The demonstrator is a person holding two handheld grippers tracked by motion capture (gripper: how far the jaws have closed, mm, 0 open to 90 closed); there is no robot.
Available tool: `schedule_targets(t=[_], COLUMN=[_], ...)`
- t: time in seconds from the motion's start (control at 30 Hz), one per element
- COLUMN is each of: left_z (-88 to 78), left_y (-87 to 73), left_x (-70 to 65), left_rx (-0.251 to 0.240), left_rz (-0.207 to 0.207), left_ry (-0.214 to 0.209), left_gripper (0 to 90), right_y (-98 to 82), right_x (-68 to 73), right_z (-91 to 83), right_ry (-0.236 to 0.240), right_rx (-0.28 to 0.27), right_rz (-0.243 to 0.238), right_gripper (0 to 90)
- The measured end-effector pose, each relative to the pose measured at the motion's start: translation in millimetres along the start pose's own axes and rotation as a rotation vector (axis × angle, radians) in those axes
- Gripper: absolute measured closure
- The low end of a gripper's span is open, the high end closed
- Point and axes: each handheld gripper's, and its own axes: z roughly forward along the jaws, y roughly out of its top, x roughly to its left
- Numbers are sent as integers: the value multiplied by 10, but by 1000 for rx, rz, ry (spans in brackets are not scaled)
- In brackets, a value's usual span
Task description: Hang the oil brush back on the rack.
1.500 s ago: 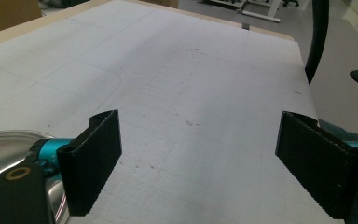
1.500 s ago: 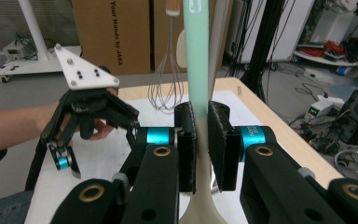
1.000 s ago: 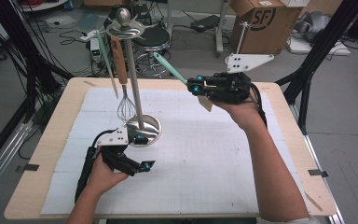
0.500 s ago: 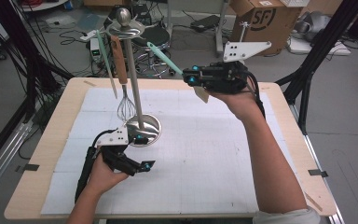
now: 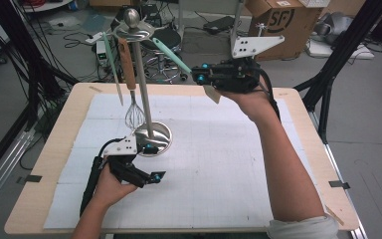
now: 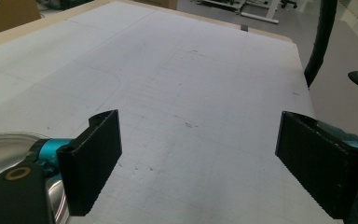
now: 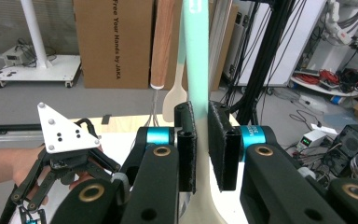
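Fingers point(image 5: 197, 78) of the right gripper point(image 5: 229, 77) are seen pinching a mint spatula point(image 5: 171, 55) near the rack point(image 5: 142, 79). Left gripper point(image 6: 205, 154) fingers are spread over the worktop point(image 6: 191, 70). Spatula handle point(image 7: 196, 70) is clamped upright.

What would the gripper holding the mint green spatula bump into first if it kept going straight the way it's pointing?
Probably the tall metal stand. The right gripper points left toward its top, with the mint spatula it holds leading and the hanging wooden-handled whisk nearby. Depth is hard to judge.
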Motion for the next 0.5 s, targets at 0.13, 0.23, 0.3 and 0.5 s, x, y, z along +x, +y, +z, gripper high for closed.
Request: schedule_targets(t=[0.13, 0.23, 0.3, 0.5], left_z=[-3, -1, 0, 2], left_y=[1, 1, 1, 0], left_x=[1, -2, -4, -1], left_rx=[-1, -2, -2, -2], left_rz=[1, -1, 0, -2], left_ry=[0, 2, 0, 0], left_gripper=[150, 150, 150, 150], right_y=[32, 21, 13, -4], right_x=[-5, -11, -16, -23], right_z=[19, 37, 50, 106], right_ry=[-4, -11, -13, -14], right_rx=[5, 23, 27, 40], right_rz=[-11, -9, -6, -4], right_gripper=[827, 827, 826, 826])
